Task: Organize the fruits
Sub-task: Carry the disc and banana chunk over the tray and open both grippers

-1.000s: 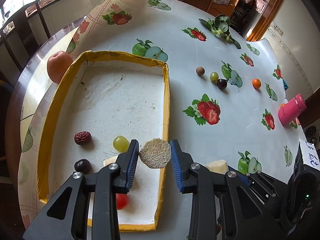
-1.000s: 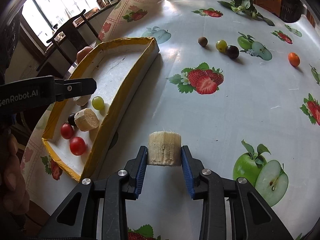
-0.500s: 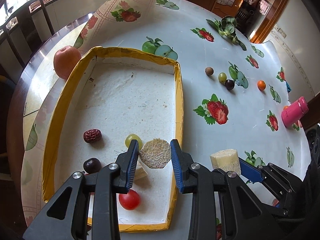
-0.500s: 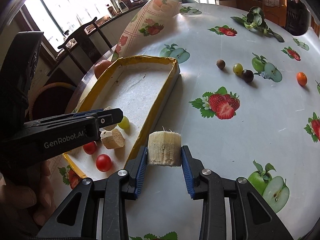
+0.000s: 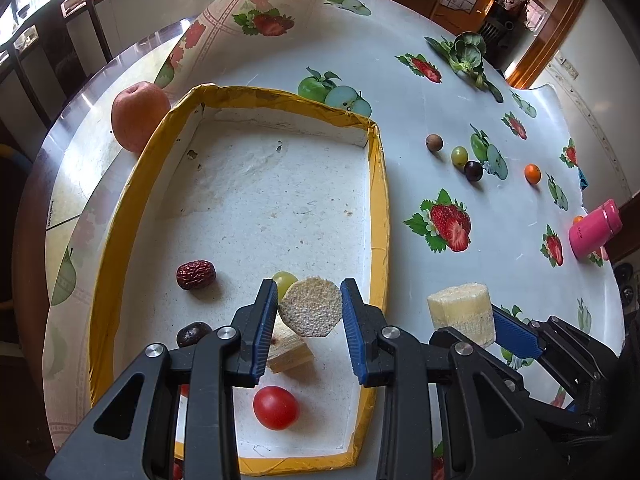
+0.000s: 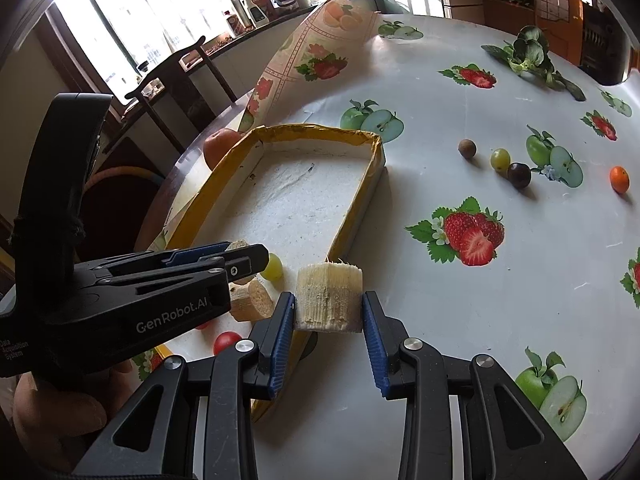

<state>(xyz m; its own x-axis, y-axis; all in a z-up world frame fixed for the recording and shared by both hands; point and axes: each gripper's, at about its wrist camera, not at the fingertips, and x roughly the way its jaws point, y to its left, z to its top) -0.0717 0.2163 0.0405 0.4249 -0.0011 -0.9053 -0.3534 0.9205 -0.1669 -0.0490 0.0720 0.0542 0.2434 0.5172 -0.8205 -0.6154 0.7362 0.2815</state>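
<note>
A yellow-rimmed white tray [image 5: 378,184] [image 6: 352,210] lies on the fruit-print tablecloth. My left gripper [image 5: 310,312] is shut on a pale sugarcane piece [image 5: 311,307], held above the tray's near right part. My right gripper [image 6: 328,312] is shut on another sugarcane chunk [image 6: 329,298] [image 5: 460,312], held beside the tray's right rim. In the tray lie a third cane piece [image 5: 288,350], a green grape [image 5: 285,282], a red date [image 5: 196,275], a dark grape [image 5: 192,334] and a cherry tomato [image 5: 276,407].
An apple [image 5: 138,116] sits left of the tray. On the cloth to the right lie a brown fruit [image 5: 434,143], a green grape [image 5: 459,155], a dark grape [image 5: 473,170] and a small orange [image 5: 532,173]. A pink bottle [image 5: 594,234] and greens [image 5: 466,56] are farther off.
Both grippers have pulled back and risen while holding their cane pieces. The right gripper has come closer to the tray's right rim. The left gripper sits farther over the tray.
</note>
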